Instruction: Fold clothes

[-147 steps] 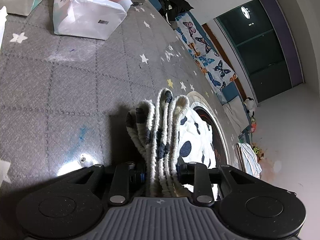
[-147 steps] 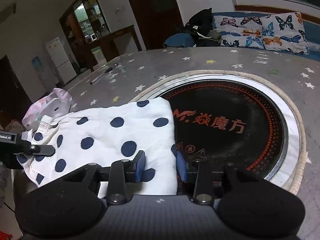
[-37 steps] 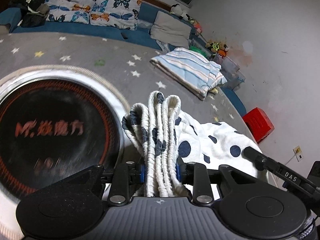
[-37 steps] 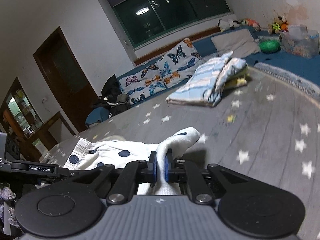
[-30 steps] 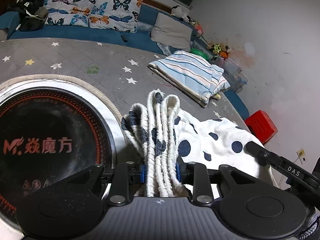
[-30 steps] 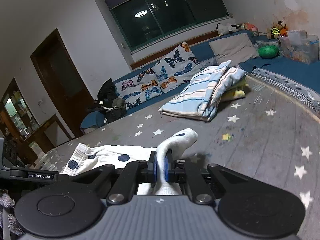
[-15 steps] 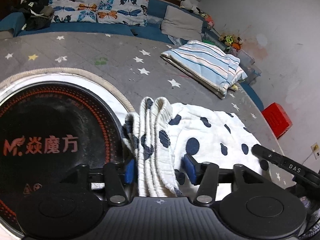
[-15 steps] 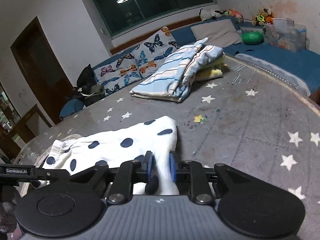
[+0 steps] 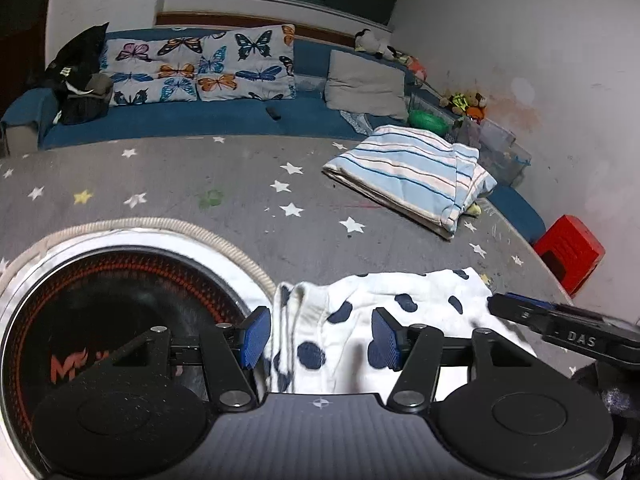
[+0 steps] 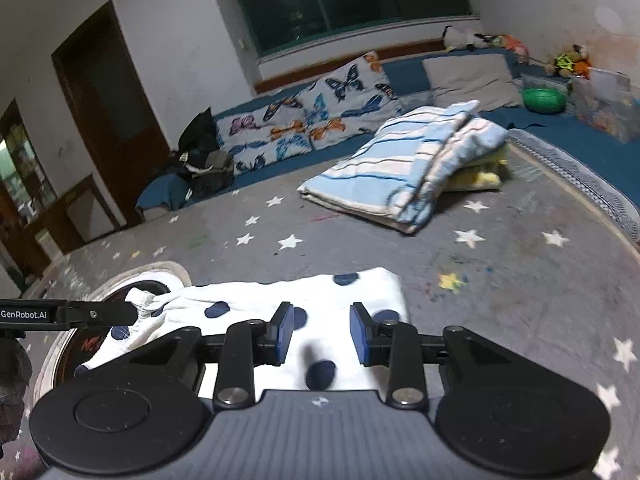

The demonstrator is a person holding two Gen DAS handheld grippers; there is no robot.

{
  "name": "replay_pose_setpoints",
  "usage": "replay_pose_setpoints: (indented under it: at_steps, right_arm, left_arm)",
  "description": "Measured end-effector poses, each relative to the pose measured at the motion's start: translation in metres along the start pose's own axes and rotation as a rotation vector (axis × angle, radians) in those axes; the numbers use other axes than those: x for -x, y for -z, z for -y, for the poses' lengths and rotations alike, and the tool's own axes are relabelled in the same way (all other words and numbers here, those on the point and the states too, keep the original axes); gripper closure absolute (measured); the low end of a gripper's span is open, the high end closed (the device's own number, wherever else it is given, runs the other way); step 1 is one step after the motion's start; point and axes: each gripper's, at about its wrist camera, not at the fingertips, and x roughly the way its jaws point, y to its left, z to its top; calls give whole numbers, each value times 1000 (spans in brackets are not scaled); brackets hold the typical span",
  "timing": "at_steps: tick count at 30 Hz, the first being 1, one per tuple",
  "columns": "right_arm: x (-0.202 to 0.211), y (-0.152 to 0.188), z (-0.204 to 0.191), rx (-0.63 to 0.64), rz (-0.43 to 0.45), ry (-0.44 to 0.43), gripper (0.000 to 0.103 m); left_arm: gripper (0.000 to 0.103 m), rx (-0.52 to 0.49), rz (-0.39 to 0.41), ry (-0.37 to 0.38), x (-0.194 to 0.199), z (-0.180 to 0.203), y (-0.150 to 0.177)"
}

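A white garment with navy dots (image 9: 404, 300) lies flat on the grey star-patterned table (image 9: 240, 184), its bunched waistband edge (image 9: 296, 312) beside the round cooktop. My left gripper (image 9: 320, 336) is open over that waistband; the cloth lies between the pads and neither pad presses it. In the right wrist view the garment (image 10: 320, 292) spreads leftward. My right gripper (image 10: 322, 334) hovers over its near right end with the jaws opening, the cloth below and between them but not pinched. Each gripper shows at the edge of the other's view.
A round black cooktop (image 9: 100, 300) with a pale rim is set into the table at the left. A folded blue-striped pile (image 9: 408, 176) lies at the far right of the table. Behind are a blue sofa with butterfly pillows (image 9: 200, 64) and a red stool (image 9: 572, 248).
Both grippers have let go of the dotted garment and their jaws have parted. The raised folds have dropped and the cloth now lies flat on the table.
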Motion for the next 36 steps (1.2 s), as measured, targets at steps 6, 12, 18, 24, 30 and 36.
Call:
replay_pose_setpoints:
  at_steps: [6,12,18,24,30,36]
  right_arm:
    - [-29,-12,-14,54,-59,-9,72]
    - [-57,-17,-17,72,-102,10,72]
    - [-70,-23,-13,66,-113,40,72]
    - [-55,-30,-17,72,-89,31,69]
    - [-44,-19,-34,109,-96,-14,67]
    - [-40,-5,-47,135,-116,-40,66]
  left_arm:
    - [47,7,-24,-17,-21,-5,-8]
    - [48,17,-47,-34,-34,-12,-7]
    - [48,38,-71,-38,-43,-19,-5]
    - [48,37,-61,-35,-37,-18,-6]
    - [48,35,-55,-43,-31,-16,-5]
    - [48,20,-50,-60,-30,-15,-2]
